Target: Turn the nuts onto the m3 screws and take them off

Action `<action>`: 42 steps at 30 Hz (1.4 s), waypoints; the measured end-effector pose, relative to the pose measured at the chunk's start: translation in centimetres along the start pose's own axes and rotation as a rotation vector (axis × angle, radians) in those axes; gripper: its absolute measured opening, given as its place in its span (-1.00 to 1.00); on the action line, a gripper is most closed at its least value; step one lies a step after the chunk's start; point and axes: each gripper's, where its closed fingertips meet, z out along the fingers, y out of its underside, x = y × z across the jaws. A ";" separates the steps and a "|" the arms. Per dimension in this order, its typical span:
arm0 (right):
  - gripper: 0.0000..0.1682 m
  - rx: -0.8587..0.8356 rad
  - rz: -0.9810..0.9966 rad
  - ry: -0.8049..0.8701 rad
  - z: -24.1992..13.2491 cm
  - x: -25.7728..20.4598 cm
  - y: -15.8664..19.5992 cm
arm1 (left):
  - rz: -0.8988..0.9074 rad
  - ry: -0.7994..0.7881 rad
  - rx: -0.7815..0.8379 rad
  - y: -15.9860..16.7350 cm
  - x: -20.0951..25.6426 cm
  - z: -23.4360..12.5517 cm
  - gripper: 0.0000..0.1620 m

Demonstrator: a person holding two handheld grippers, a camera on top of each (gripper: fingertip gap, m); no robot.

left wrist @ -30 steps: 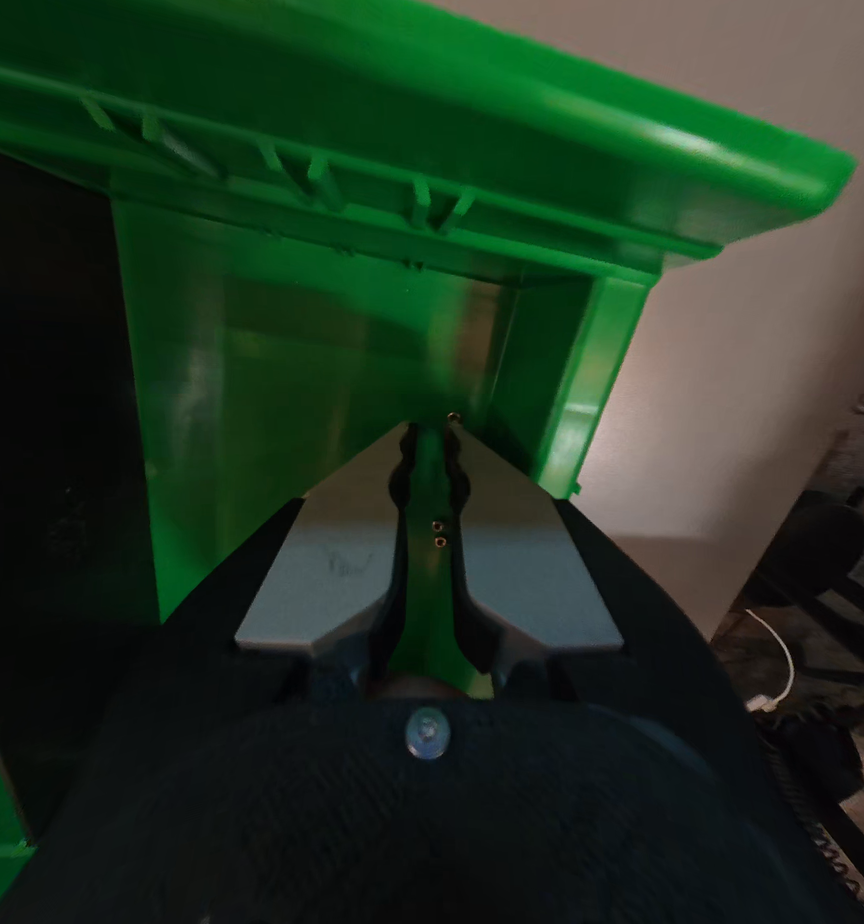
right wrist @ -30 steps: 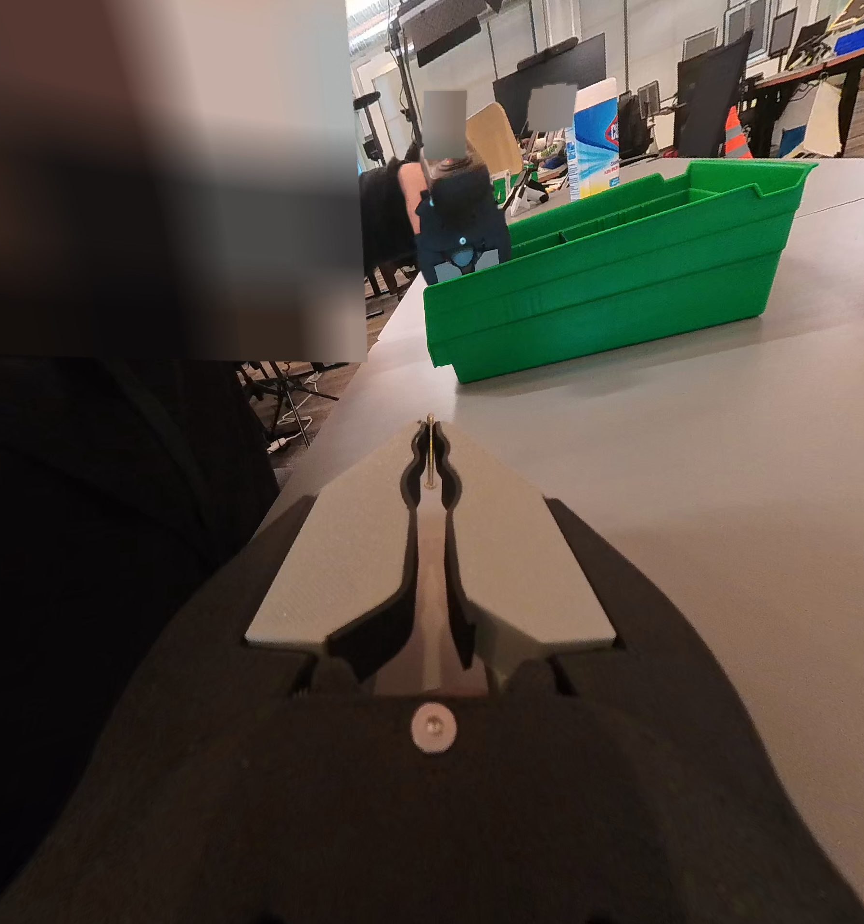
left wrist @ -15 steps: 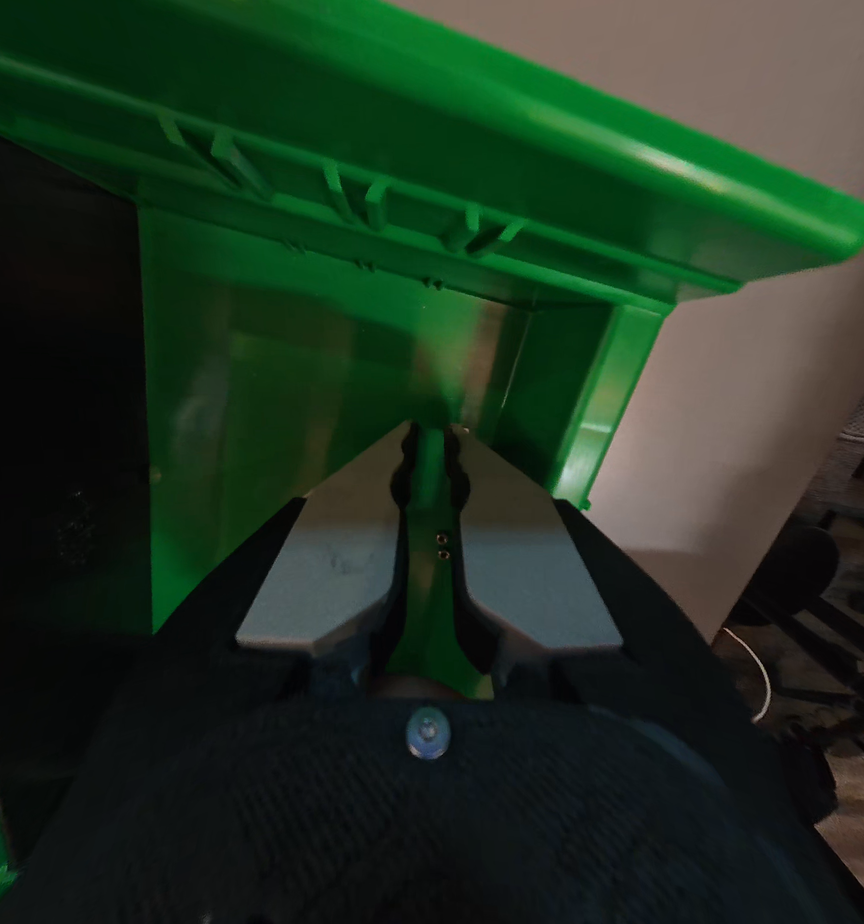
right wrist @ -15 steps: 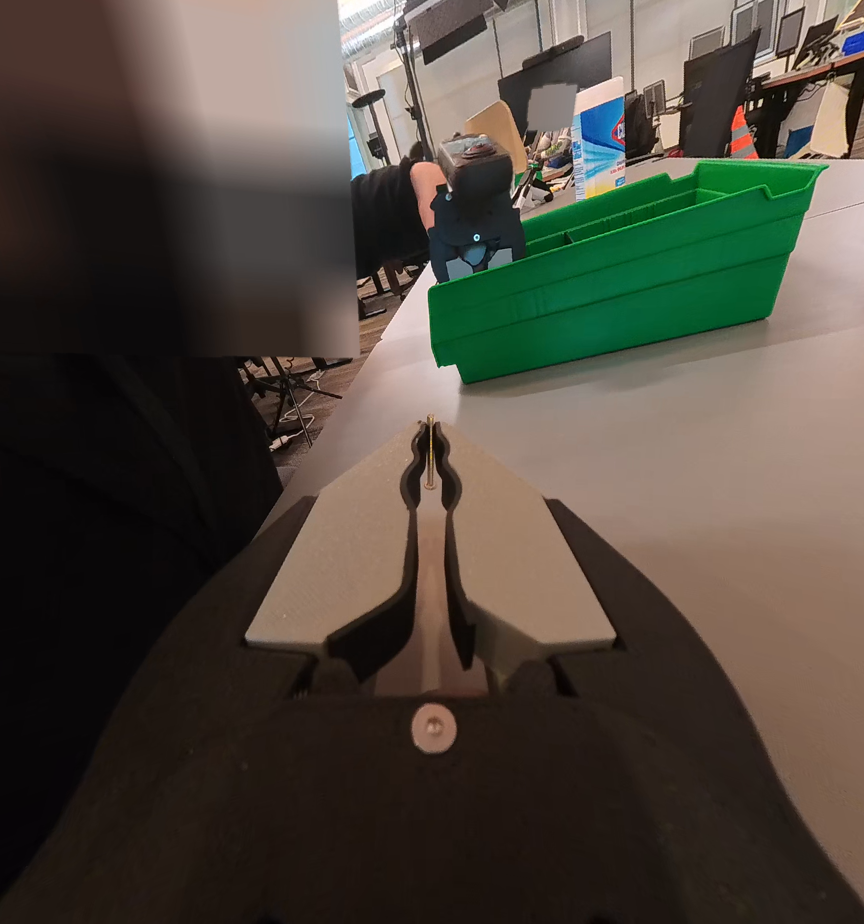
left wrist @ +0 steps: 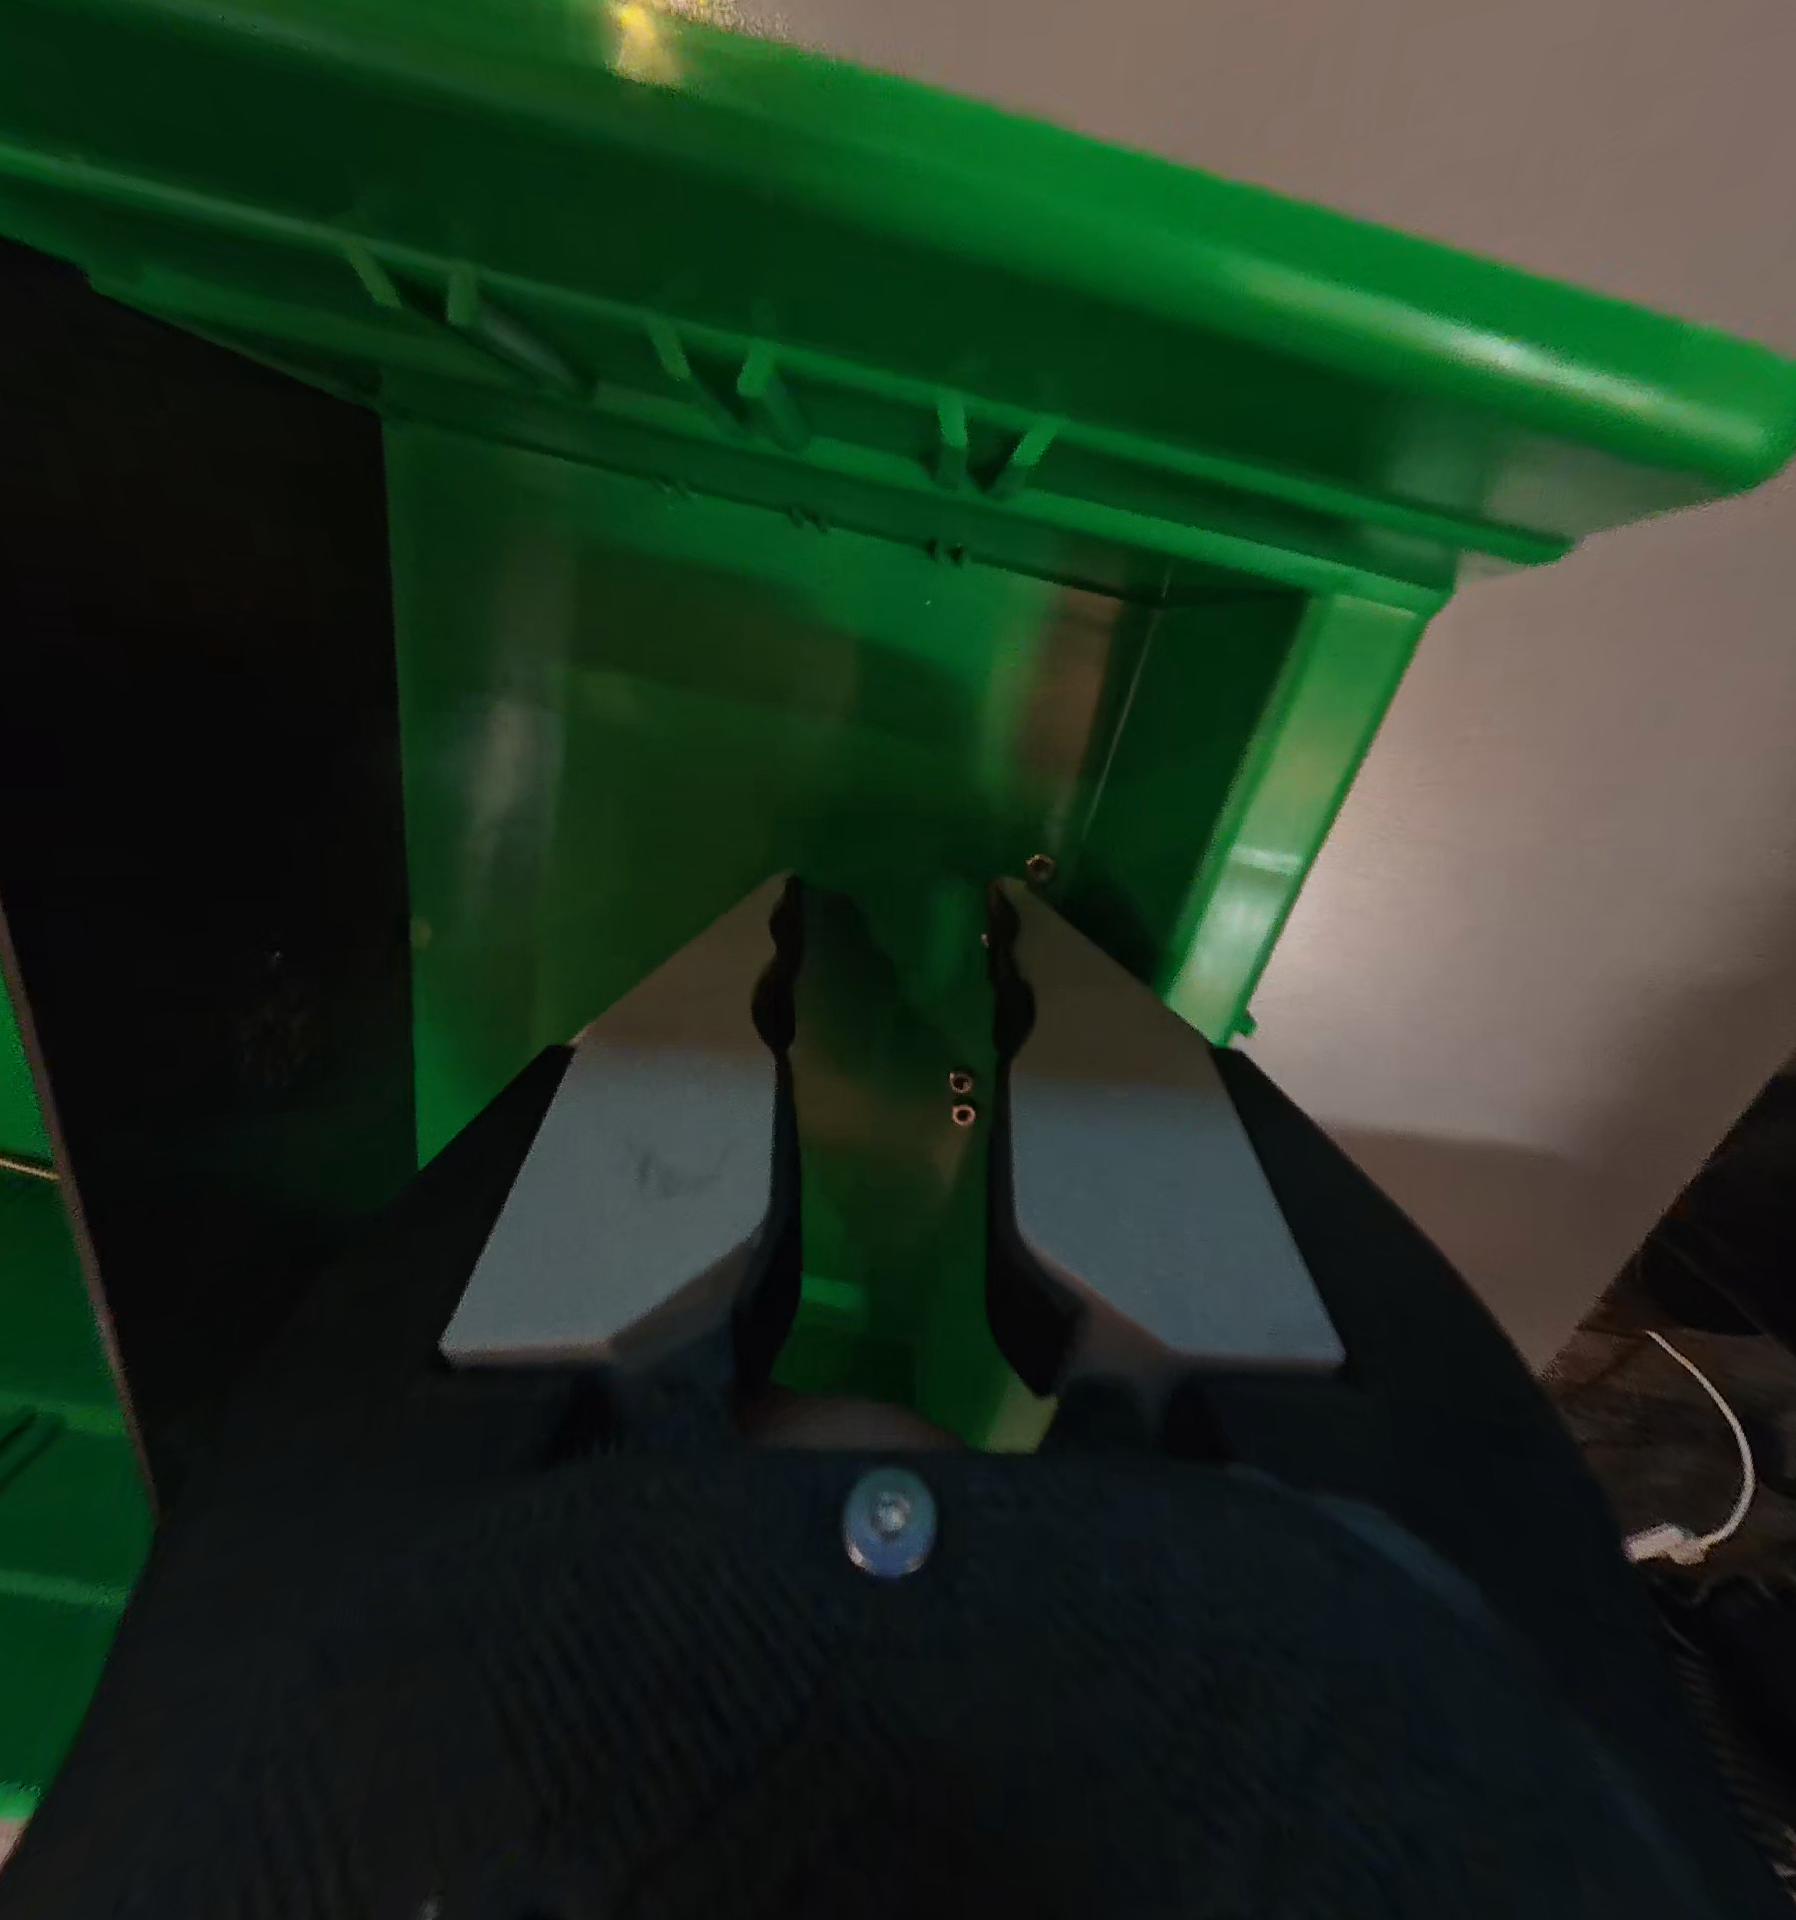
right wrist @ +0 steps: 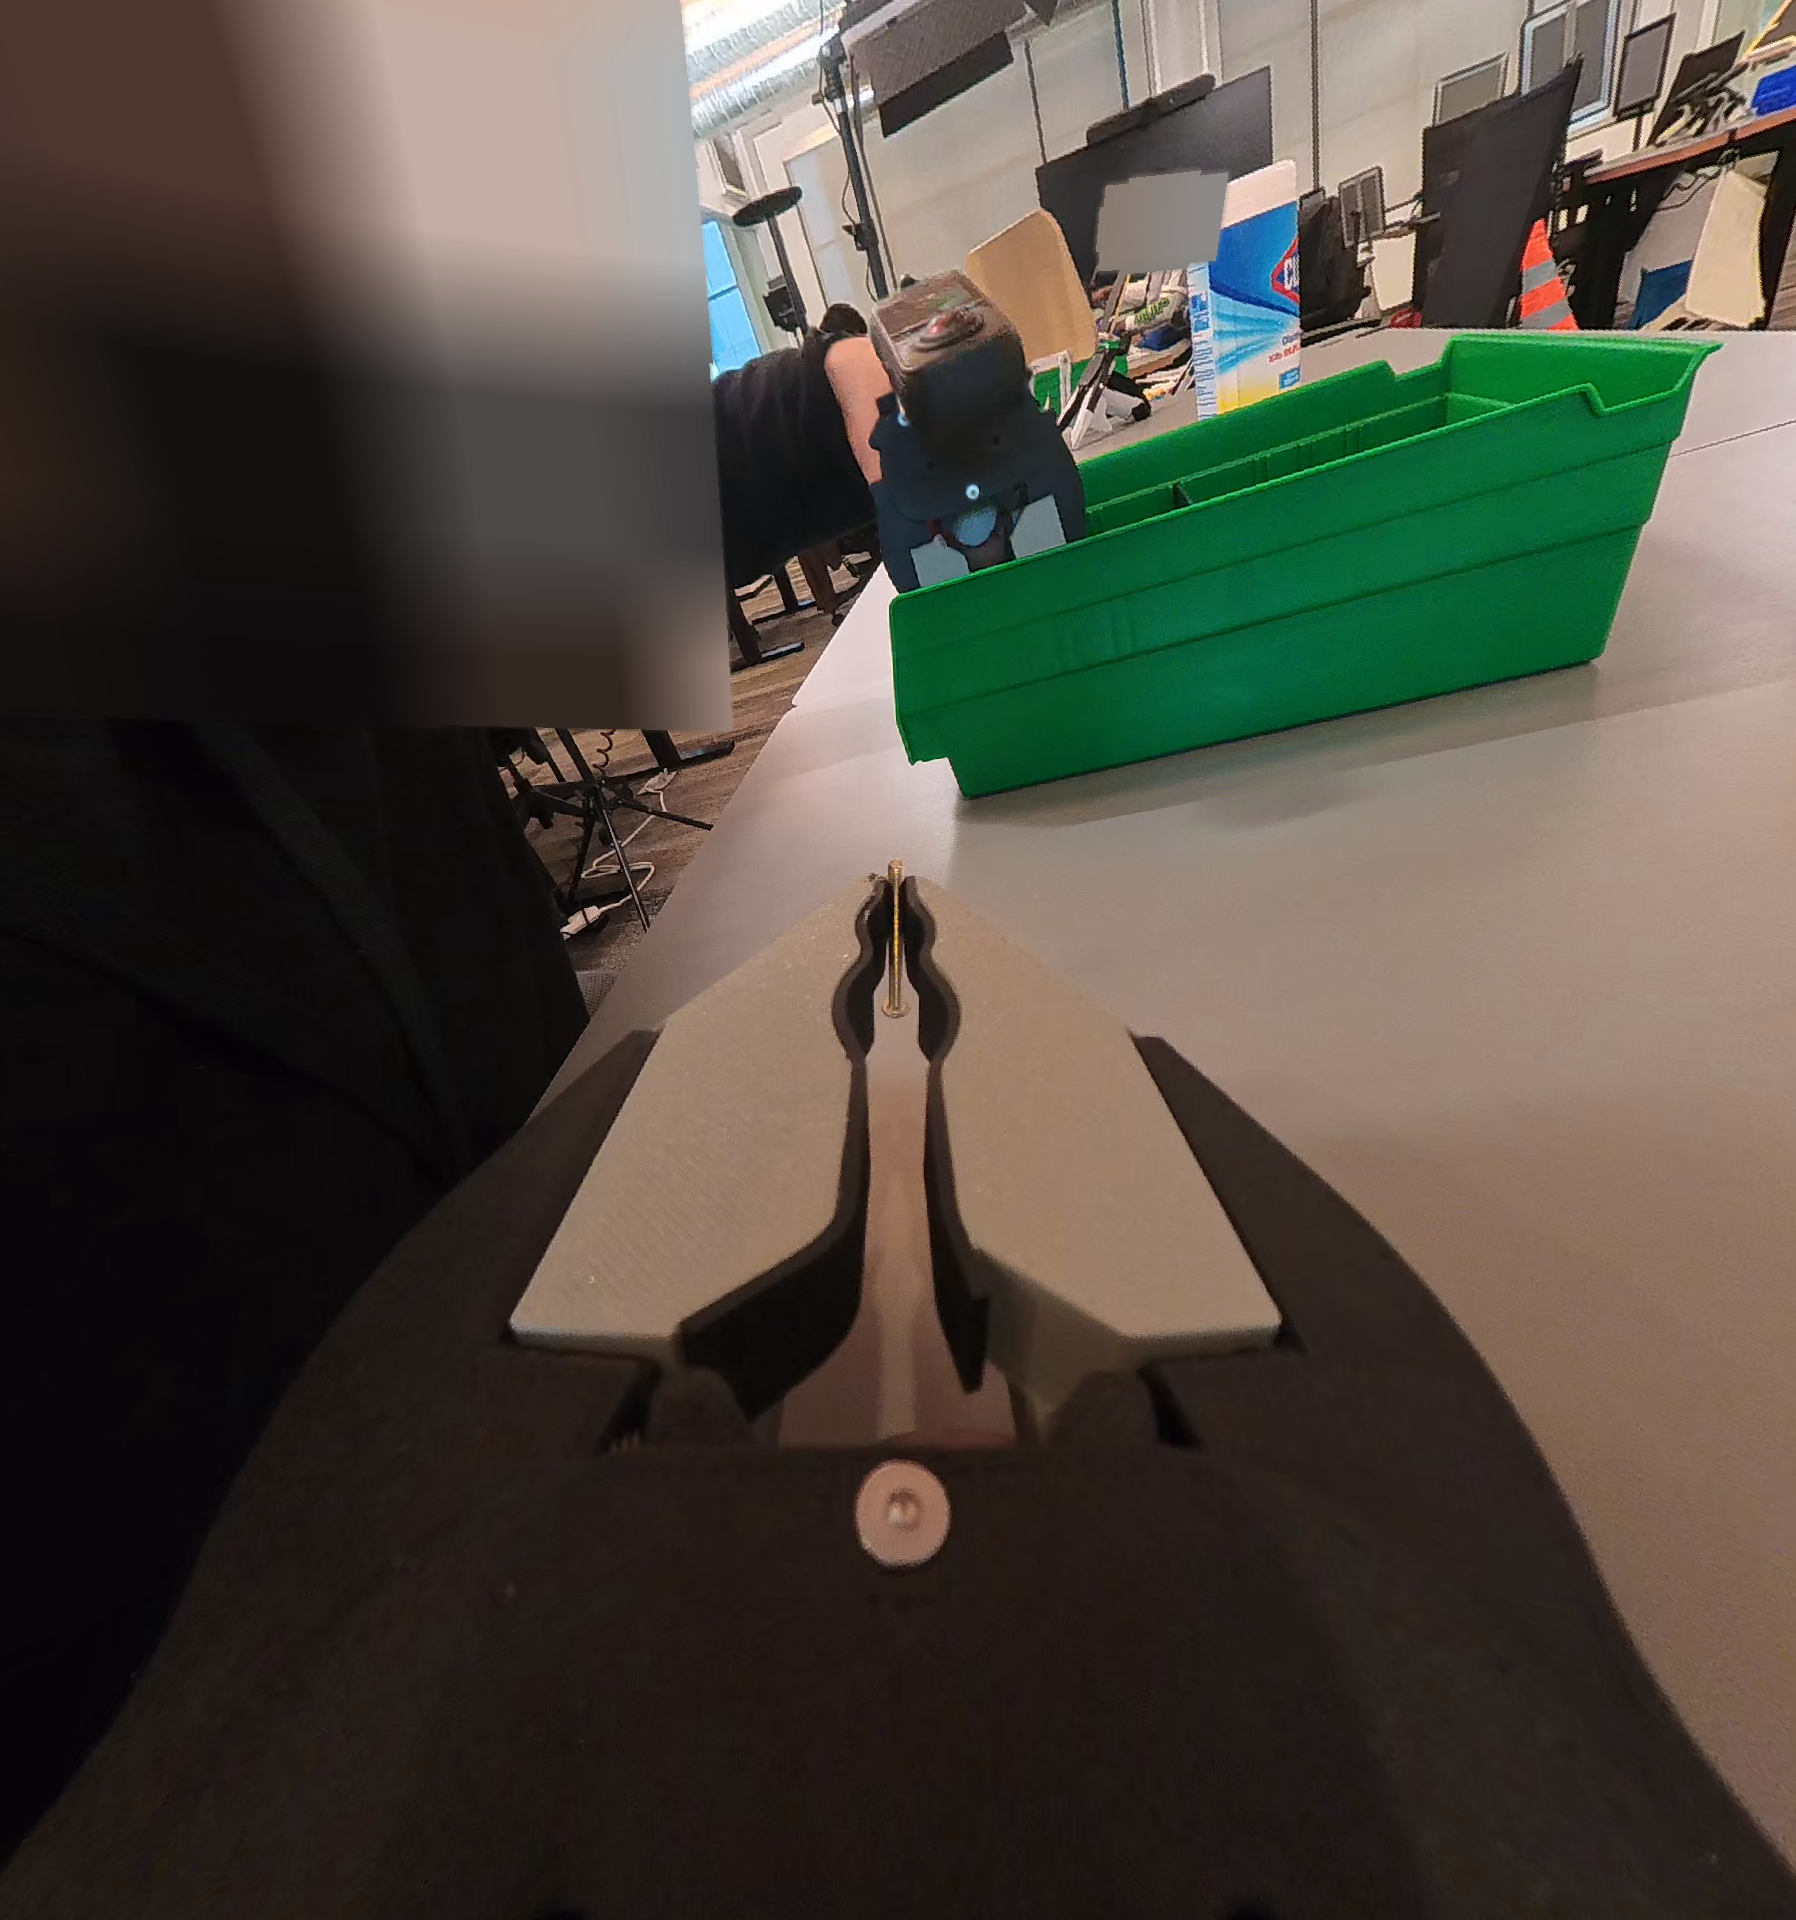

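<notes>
Left gripper (left wrist: 889,914) in green bin (left wrist: 873,270); right gripper (right wrist: 895,894) pinching a screw (right wrist: 894,951).

Left jaws stand apart, holding nothing, over small nuts (left wrist: 962,1098) on the bin floor. Right jaws closed on the brass screw, long axis along the fingers, head toward camera, tip pointing forward above the grey table (right wrist: 1393,1039).

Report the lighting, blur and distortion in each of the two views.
Left wrist view: dim and shadowed inside the green plastic bin, motion-blurred, with a glare spot on its rim; tiny brass nuts barely resolve. Right wrist view: bright, even light, sharp on the thin brass screw; wide-angle stretch at the edges.
</notes>
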 end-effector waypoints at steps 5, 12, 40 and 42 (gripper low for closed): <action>-1.00 -0.002 -0.001 -0.003 0.0 -0.1 0.0 | -0.003 0.025 0.017 -0.4 0.2 -0.4 -0.56; -1.00 0.000 0.003 -0.003 -0.1 0.0 0.0 | 0.006 0.076 -0.026 -0.1 0.6 0.4 -0.62; -1.00 0.003 0.014 -0.006 -0.1 0.1 0.0 | 0.002 0.051 -0.030 -0.6 -0.1 0.6 -0.32; -1.00 0.003 0.015 -0.006 -0.1 0.1 0.0 | -0.002 0.049 -0.034 -0.5 0.0 0.6 -0.35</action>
